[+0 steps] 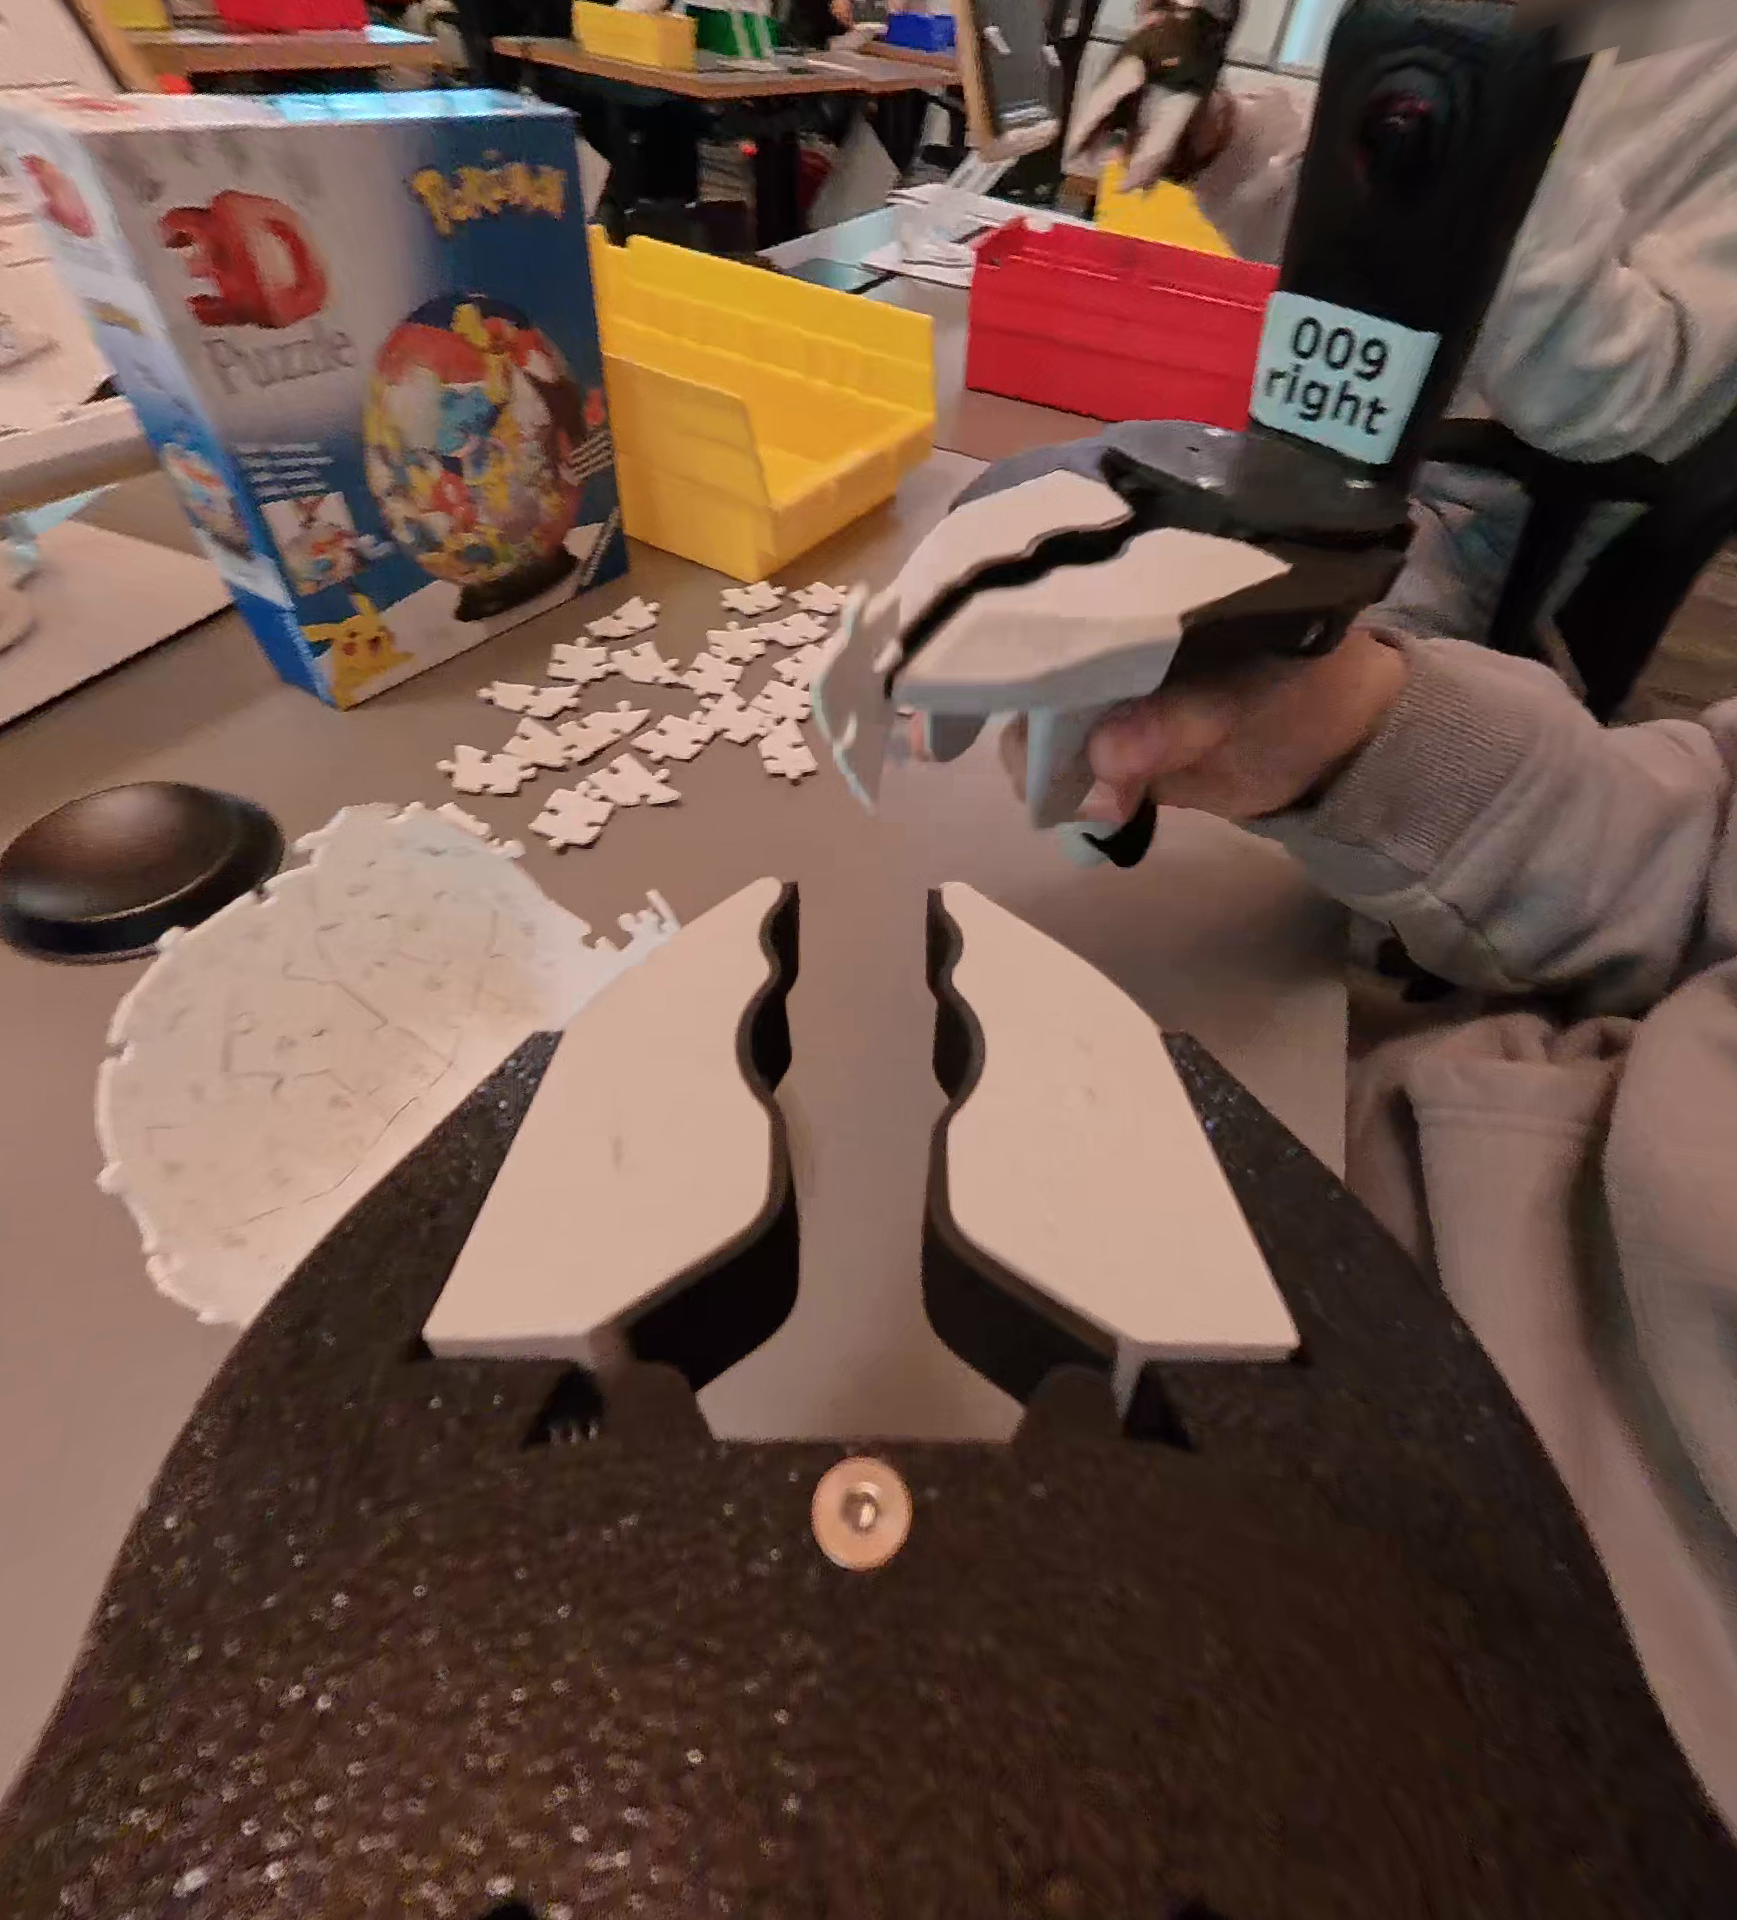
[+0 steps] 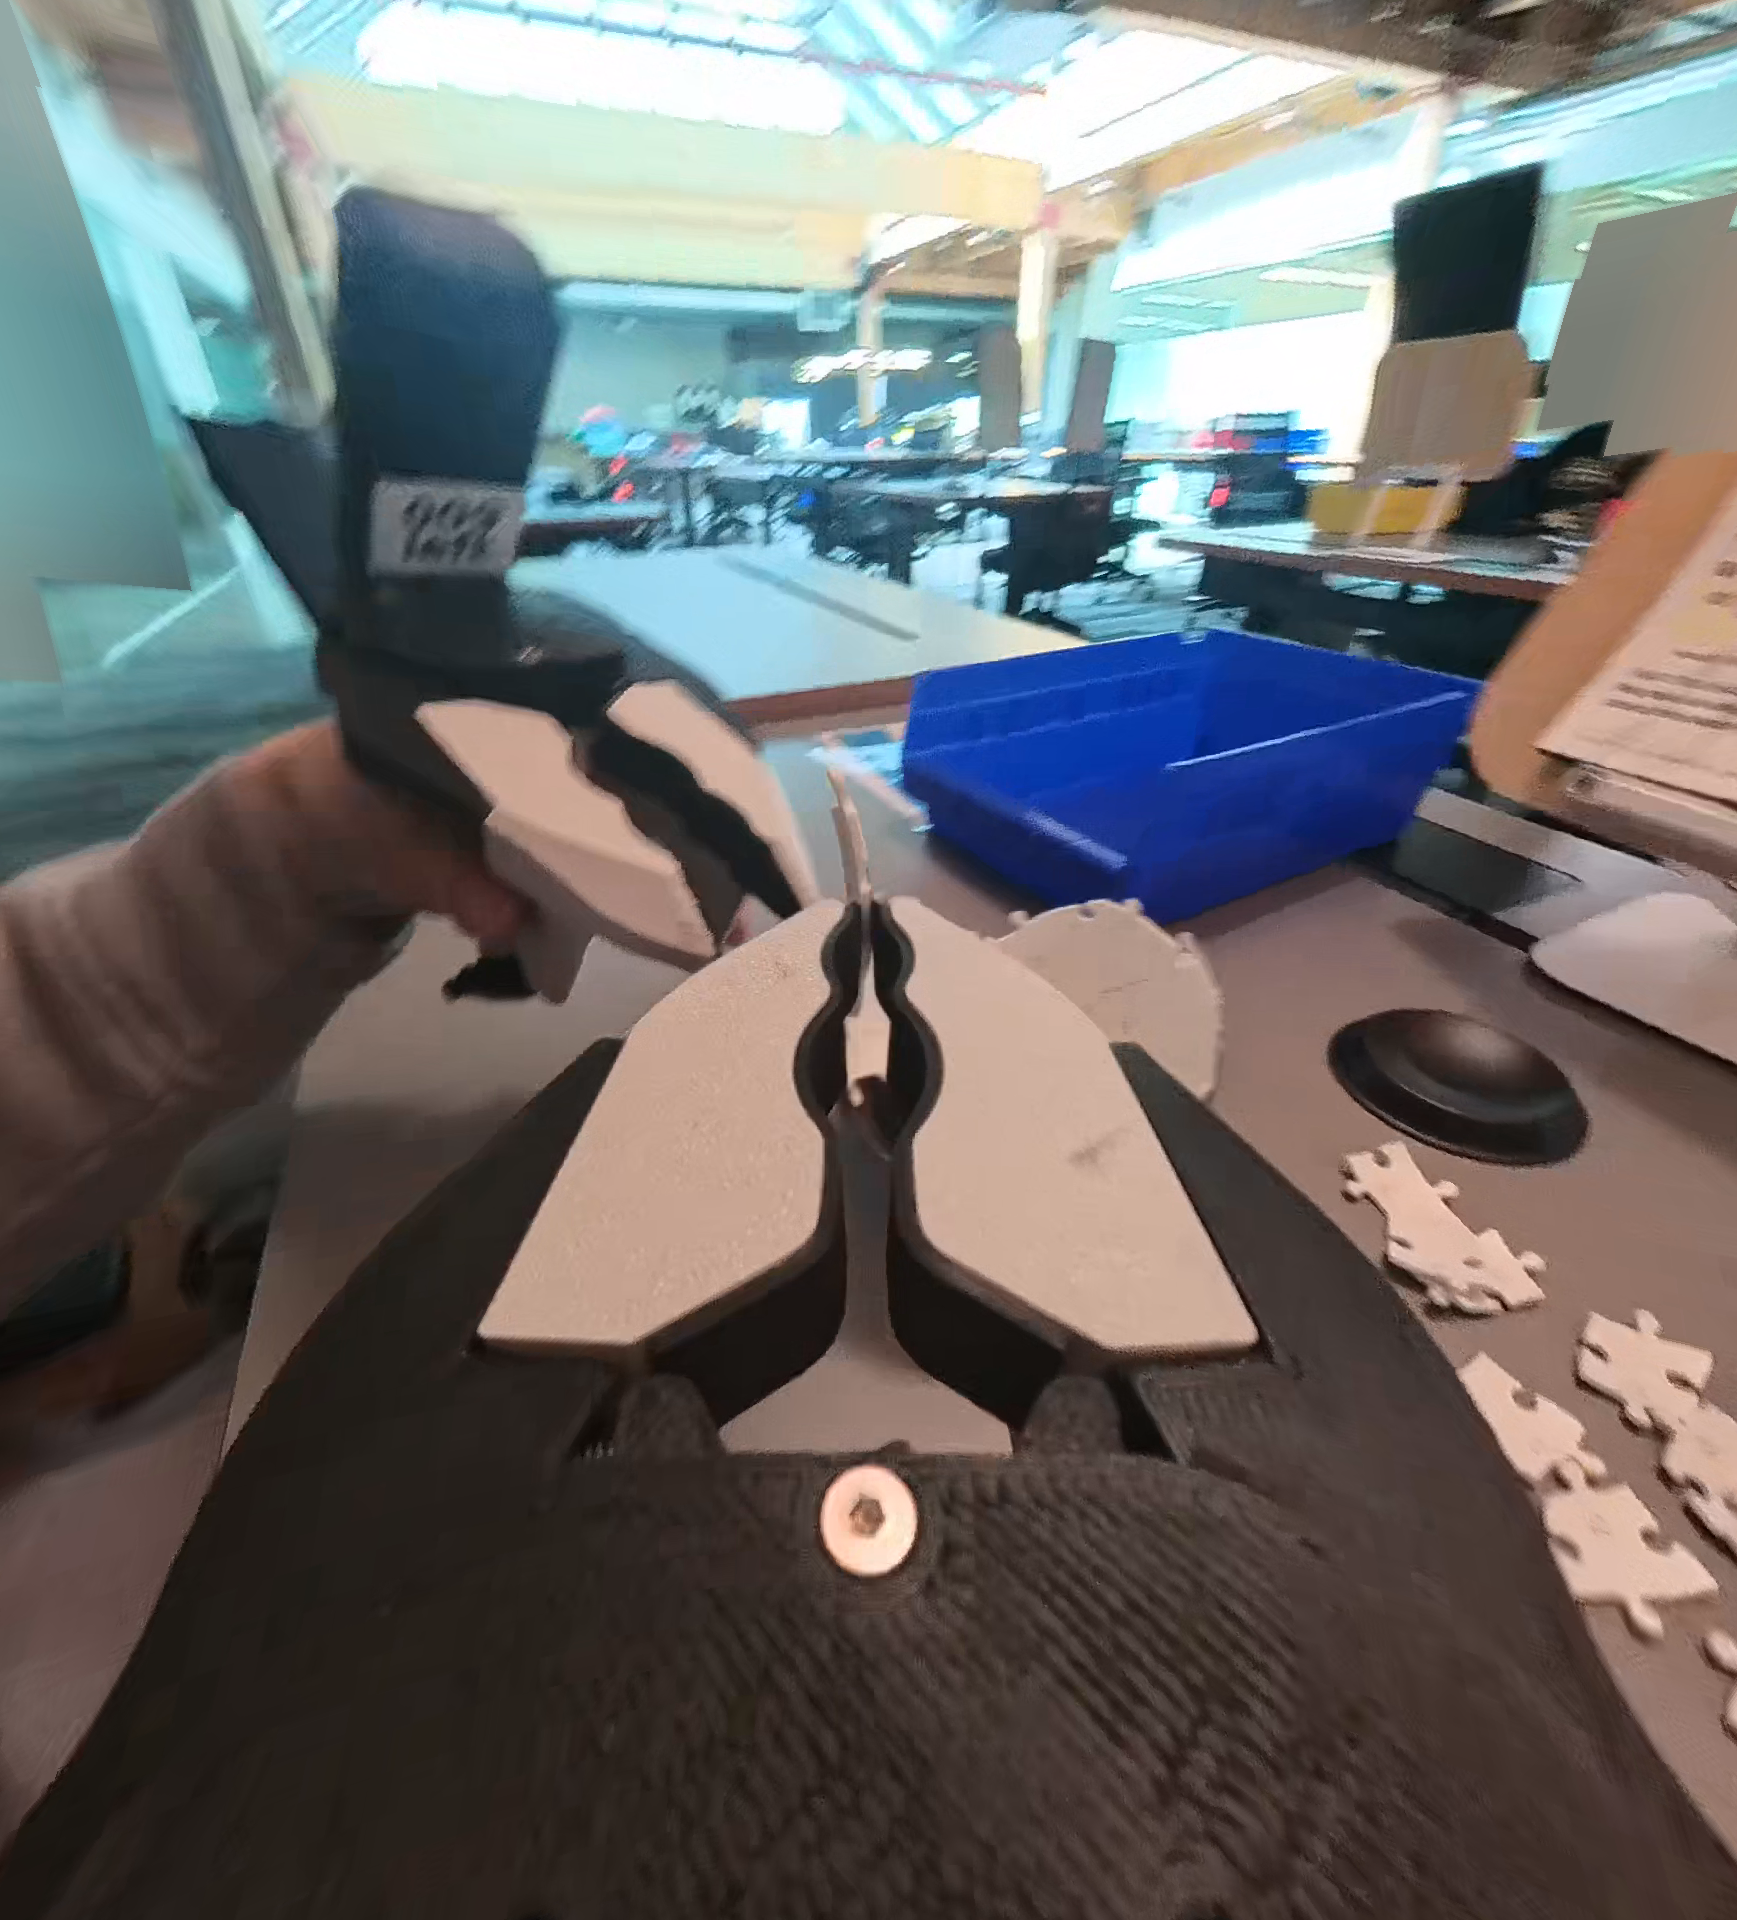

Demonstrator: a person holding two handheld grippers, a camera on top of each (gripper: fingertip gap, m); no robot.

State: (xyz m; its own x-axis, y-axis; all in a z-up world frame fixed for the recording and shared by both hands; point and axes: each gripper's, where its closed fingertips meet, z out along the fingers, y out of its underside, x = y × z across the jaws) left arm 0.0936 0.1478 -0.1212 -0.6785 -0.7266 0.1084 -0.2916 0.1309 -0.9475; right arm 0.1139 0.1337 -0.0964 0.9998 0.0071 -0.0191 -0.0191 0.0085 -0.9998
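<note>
My right gripper [image 2: 862, 914] is shut on a white puzzle piece [image 2: 851, 847] and holds it above the table; it also shows in the left wrist view [image 1: 890, 665] with the piece [image 1: 856, 717] edge-on in its tips. My left gripper [image 1: 864, 894] is open and empty, just right of a curved white dome of joined puzzle pieces [image 1: 324, 1039]. The left gripper shows in the right wrist view [image 2: 739, 842], close to the held piece. Loose white pieces [image 1: 656, 707] lie beyond it on the grey table.
A black round stand [image 1: 131, 868] sits left of the dome. A puzzle box [image 1: 355, 384] stands behind, with a yellow bin [image 1: 760, 416] and a red bin [image 1: 1113, 322]. A blue bin [image 2: 1186, 769] shows in the right wrist view. A person's sleeves are near. The tips of both grippers are at nearly the same place.
</note>
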